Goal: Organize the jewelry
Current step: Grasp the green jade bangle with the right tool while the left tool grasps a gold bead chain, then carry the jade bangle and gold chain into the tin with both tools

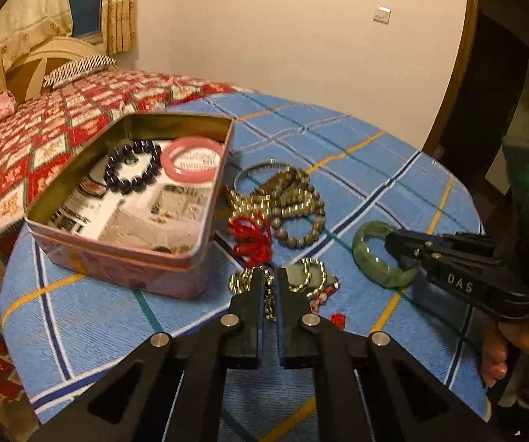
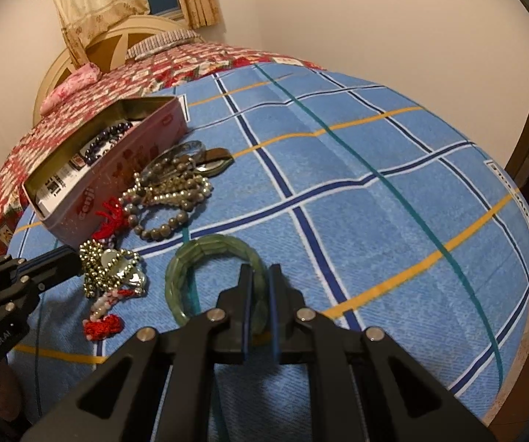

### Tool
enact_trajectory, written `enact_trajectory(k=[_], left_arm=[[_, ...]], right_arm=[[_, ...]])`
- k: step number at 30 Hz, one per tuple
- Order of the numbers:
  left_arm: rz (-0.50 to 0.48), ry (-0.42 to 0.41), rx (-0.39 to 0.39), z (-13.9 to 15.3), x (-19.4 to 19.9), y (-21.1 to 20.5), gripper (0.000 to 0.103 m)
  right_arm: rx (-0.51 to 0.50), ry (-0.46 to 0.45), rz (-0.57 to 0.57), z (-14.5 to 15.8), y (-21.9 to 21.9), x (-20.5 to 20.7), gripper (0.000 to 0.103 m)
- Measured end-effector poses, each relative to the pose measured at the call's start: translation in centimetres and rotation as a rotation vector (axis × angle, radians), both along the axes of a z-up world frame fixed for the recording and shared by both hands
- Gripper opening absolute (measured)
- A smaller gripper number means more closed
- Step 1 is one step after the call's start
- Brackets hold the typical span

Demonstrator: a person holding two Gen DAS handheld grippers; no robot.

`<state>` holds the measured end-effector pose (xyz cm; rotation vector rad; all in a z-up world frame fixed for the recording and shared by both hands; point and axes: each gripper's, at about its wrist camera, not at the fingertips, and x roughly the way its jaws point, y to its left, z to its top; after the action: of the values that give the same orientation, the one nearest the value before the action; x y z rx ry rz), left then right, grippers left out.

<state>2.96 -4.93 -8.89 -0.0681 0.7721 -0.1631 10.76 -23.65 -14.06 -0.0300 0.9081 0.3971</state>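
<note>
Left wrist view: left gripper (image 1: pixel 271 276) has its jaws narrow, a gold-bead chain with a pale jade pendant (image 1: pixel 303 276) caught between them on the blue plaid tablecloth (image 1: pixel 374 154). Left of the jaws, close, sits the open pink rectangular metal tin (image 1: pixel 124 265), holding a dark purple bead bracelet (image 1: pixel 133 165) and a pink smooth bangle (image 1: pixel 192 160). Straight ahead of the jaws: red knotted cord (image 1: pixel 251 237), then a heap of brown and gold bead bracelets (image 1: pixel 290 199). Right of the jaws, the green jade segmented bangle (image 1: pixel 380 258) with the right gripper (image 1: pixel 409 254) closed on its rim.

Right wrist view: right gripper (image 2: pixel 260 280) jaws narrow, pinching the near-right rim of the green jade segmented bangle (image 2: pixel 190 261), which lies flat on the cloth. Left of the jaws, the chain and pendant (image 2: pixel 111 267) with the left gripper's (image 2: pixel 74 259) tip at it. Farther ahead-left, bead heap (image 2: pixel 168 191), red cord (image 2: pixel 109 217), and the tin (image 2: pixel 117 162) touching the heap. Red patterned bedspread (image 2: pixel 146 70) lies beyond.
</note>
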Motion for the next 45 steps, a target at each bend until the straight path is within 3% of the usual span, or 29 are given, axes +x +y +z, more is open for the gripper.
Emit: enact_trajectory(k=[13, 23, 45], left_arm=[[-0.003, -0.158, -0.032, 5.3, -1.8, 1.1, 0.004], [0.019, -0.198, -0.025, 6.7, -1.7, 1.9, 0.004], [0.173, -0.234, -0.016, 8.9, 1.8, 7.4, 0.004]], right_arm=[[0.057, -0.029, 0.000, 0.8, -0.3, -0.8, 0.010], [0.095, -0.048, 0.017, 2.0, 0.3, -1.2, 0.010], [0.114, -0.167, 0.145, 7.2, 7.3, 0.2, 0.010]])
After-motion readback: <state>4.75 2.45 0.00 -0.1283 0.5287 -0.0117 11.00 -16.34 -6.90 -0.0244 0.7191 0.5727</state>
